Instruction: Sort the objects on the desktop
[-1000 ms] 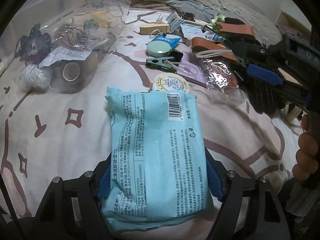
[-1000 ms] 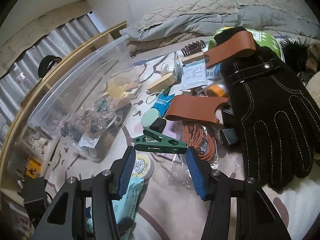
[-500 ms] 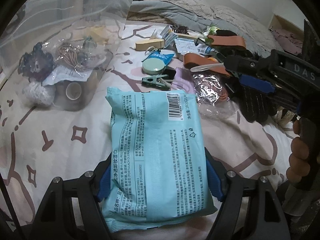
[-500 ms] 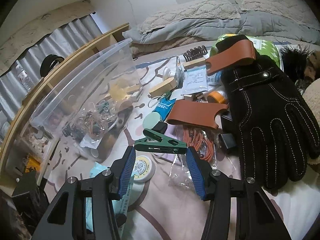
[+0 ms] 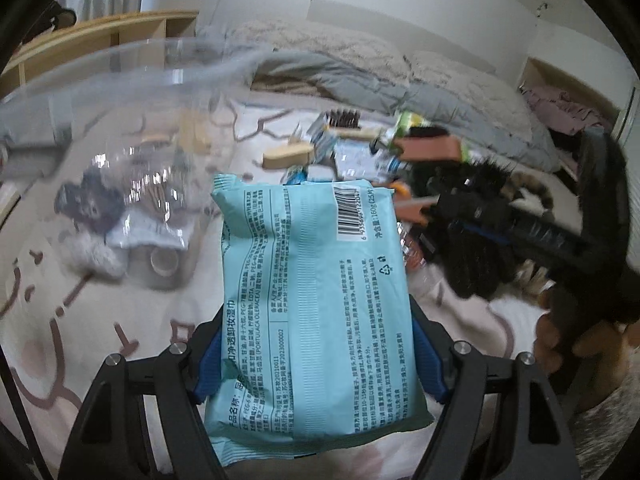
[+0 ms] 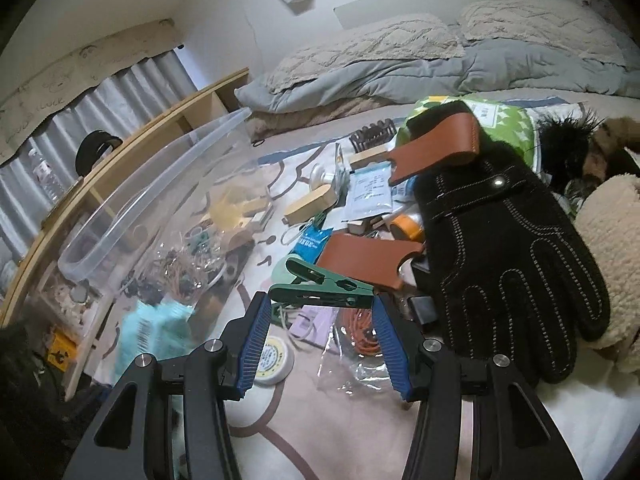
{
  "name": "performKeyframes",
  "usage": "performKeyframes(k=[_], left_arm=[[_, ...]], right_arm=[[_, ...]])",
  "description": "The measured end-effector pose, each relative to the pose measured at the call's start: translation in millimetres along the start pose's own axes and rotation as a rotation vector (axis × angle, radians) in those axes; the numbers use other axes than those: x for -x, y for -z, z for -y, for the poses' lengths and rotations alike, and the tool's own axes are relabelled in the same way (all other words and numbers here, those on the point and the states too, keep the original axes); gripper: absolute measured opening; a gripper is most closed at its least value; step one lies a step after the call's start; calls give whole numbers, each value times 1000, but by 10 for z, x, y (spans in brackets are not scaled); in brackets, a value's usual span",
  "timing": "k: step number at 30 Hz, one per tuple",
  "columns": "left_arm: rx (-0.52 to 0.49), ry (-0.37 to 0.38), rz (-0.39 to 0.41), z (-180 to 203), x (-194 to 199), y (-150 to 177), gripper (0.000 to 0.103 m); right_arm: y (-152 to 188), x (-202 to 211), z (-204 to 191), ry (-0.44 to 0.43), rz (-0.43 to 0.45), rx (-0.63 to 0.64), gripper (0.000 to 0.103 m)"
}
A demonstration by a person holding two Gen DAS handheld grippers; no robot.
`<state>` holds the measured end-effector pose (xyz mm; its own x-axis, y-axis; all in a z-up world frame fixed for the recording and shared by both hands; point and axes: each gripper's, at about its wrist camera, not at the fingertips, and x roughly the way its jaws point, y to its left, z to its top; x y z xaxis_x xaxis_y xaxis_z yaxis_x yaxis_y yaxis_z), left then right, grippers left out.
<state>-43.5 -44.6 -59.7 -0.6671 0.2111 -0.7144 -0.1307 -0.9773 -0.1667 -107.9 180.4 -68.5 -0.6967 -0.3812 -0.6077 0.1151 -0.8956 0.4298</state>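
Observation:
My left gripper (image 5: 316, 354) is shut on a light blue wet-wipes pack (image 5: 312, 292) and holds it raised above the bedspread, right of the clear plastic bin (image 5: 120, 128). The pack also shows blurred in the right wrist view (image 6: 154, 332), in front of the bin (image 6: 160, 200). My right gripper (image 6: 318, 340) is shut on a green clothes peg (image 6: 320, 292), held crosswise between the blue pads above the clutter. The right gripper also shows at the right of the left wrist view (image 5: 500, 220).
A black glove (image 6: 508, 256), brown leather straps (image 6: 368, 260), an orange cable in a bag (image 6: 360, 332), a round tin (image 6: 274, 360), wooden blocks (image 6: 308, 204) and packets lie on the bedspread. A grey duvet (image 6: 400, 76) lies behind. The bin holds several small items.
The left gripper has lifted the wipes pack higher and tilted up toward the bin. The right gripper has risen slightly, still holding the peg.

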Motion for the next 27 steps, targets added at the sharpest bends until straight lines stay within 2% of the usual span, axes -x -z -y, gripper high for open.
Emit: performKeyframes(k=[9,20,27], left_arm=[[9,65,77,-37,309,-420,77],[-3,52,216,4,669,-860,77],[17,44,301,-137,851,-1232,77]], right_arm=[[-100,190,-99,-33,53,18,53],[-249,412,-351,-81,116,74,53],[-520,572,-533,-121,167,106,53]])
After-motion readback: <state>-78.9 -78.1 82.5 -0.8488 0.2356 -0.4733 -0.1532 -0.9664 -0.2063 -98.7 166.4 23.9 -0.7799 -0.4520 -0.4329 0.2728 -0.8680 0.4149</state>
